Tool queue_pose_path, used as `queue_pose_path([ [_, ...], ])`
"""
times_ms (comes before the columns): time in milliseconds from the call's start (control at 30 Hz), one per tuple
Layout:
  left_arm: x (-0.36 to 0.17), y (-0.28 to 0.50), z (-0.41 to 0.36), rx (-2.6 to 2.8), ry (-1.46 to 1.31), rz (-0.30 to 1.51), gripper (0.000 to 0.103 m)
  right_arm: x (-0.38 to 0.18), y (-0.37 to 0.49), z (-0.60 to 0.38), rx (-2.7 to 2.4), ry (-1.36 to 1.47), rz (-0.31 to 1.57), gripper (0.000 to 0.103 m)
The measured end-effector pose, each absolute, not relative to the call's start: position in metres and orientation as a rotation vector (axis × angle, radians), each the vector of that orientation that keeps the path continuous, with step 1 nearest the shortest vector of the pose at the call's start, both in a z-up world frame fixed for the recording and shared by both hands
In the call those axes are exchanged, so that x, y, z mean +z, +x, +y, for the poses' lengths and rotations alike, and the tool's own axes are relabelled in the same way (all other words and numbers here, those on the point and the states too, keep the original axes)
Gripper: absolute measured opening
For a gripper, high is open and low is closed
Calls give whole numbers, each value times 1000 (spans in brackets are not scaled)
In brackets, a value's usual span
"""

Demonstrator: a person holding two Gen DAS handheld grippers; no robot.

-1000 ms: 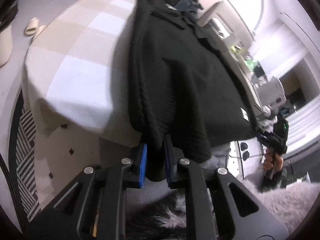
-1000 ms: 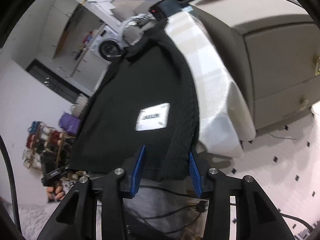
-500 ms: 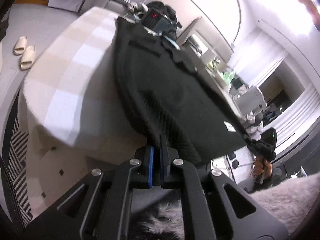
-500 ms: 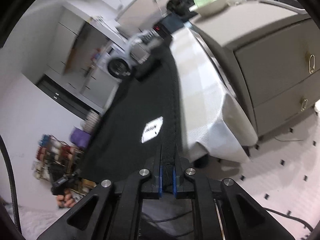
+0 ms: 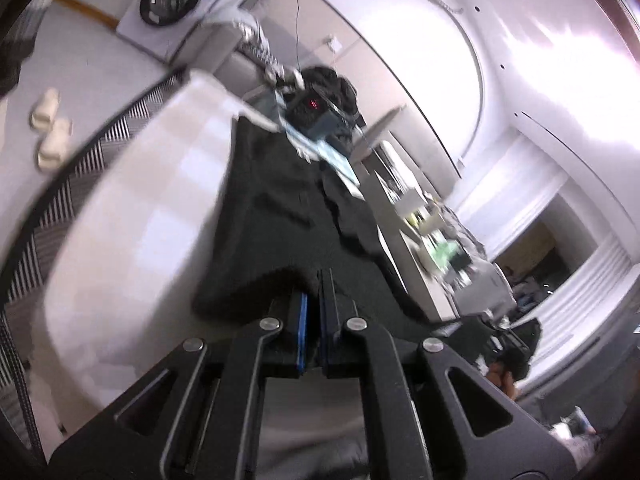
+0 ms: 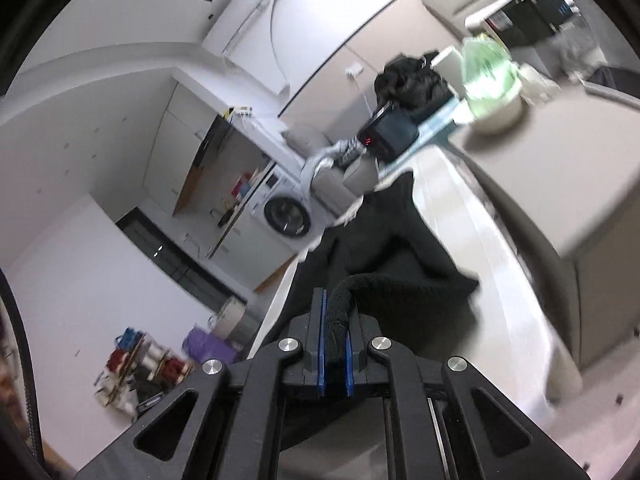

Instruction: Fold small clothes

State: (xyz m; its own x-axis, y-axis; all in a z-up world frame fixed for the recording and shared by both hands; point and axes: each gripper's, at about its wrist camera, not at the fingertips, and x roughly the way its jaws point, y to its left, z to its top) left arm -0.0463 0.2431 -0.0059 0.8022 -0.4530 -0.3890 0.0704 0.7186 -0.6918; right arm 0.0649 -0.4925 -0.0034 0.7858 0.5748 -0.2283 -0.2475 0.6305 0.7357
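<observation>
A black knit garment [image 5: 280,208] lies along a table covered with a pale checked cloth [image 5: 152,208]. Its near hem is lifted off the table edge. My left gripper [image 5: 314,280] is shut on the hem's left corner, blue pads pressed together on the fabric. In the right wrist view the same garment [image 6: 400,248] rises in a fold, and my right gripper [image 6: 334,304] is shut on a thick roll of its hem. The far collar end stays on the table [image 6: 472,216]. Both views are motion-blurred.
A dark device with a red display [image 5: 316,108] and a heap of dark clothes [image 6: 408,80] sit at the table's far end. A washing machine [image 6: 286,214] stands behind, a beige cabinet [image 6: 580,184] beside the table, slippers [image 5: 50,128] on the floor.
Both grippers closed on the garment's near hem, then rose and tilted upward, lifting the hem off the table edge so the fabric bunches toward the far end.
</observation>
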Motion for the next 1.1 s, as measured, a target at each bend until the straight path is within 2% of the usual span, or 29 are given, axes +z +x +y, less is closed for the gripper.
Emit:
queue_pose_path([
  [233, 14, 50, 255, -242, -744, 485, 2, 18, 161, -466, 410, 734, 442, 7],
  [567, -1, 197, 264, -137, -753, 542, 2, 28, 300, -455, 268, 765, 481, 7],
  [800, -6, 278, 269, -122, -755, 545, 2, 15, 352, -458, 200, 824, 493, 7],
  [1100, -8, 371, 281, -70, -785, 529, 2, 30, 427, -452, 136, 821, 484, 7],
])
